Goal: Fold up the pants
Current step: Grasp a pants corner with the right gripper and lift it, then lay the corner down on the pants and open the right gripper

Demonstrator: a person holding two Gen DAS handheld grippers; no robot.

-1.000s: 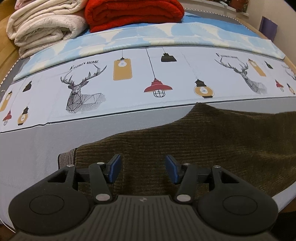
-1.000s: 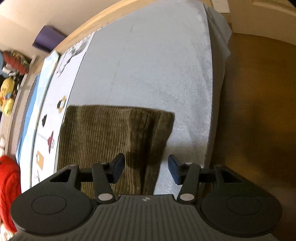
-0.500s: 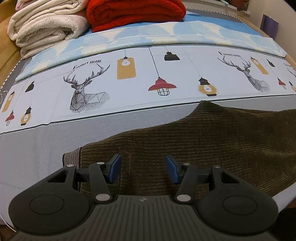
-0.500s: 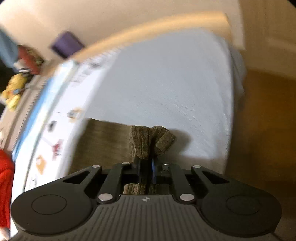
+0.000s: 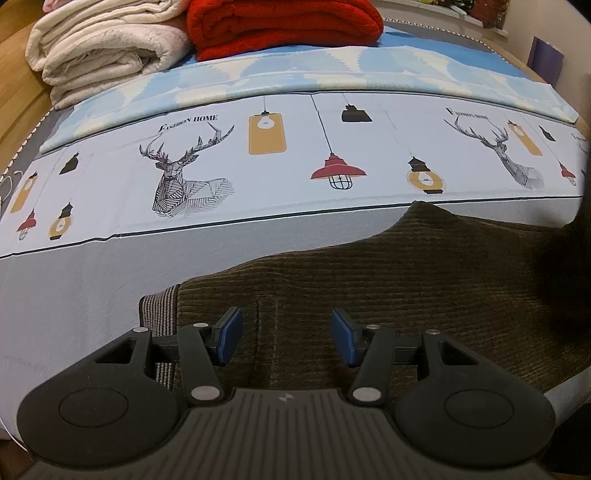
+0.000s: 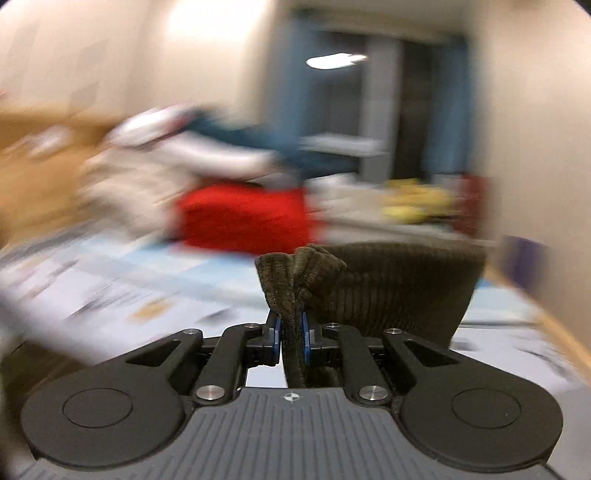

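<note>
Right wrist view: the right gripper [image 6: 291, 338] is clamped on a bunched end of the brown corduroy pants [image 6: 399, 291], with cloth pinched between the blue pads [image 6: 305, 339]. The jaws are opening slightly at this moment, yet fabric is seen pressed between them. The background is heavily blurred, so the surroundings cannot be read in detail.

Left wrist view: the left gripper [image 5: 284, 334] is held with jaws apart above the waist area of the pants [image 5: 369, 280], nothing being gripped. The pants are spread on the grey part of the bed sheet [image 5: 74, 273], near the striped waistband [image 5: 159, 306]. A red blanket [image 5: 284, 26] and a pale blanket [image 5: 103, 48] are stacked at the far side, well apart.

Risks, as judged:
- The pinched end may slip out if the jaws ease further during the carry.
- The waist is not pinned; the whole garment may be dragged rather than folded.
- A thick bunch may be laid down crooked, leaving misaligned edges.
</note>
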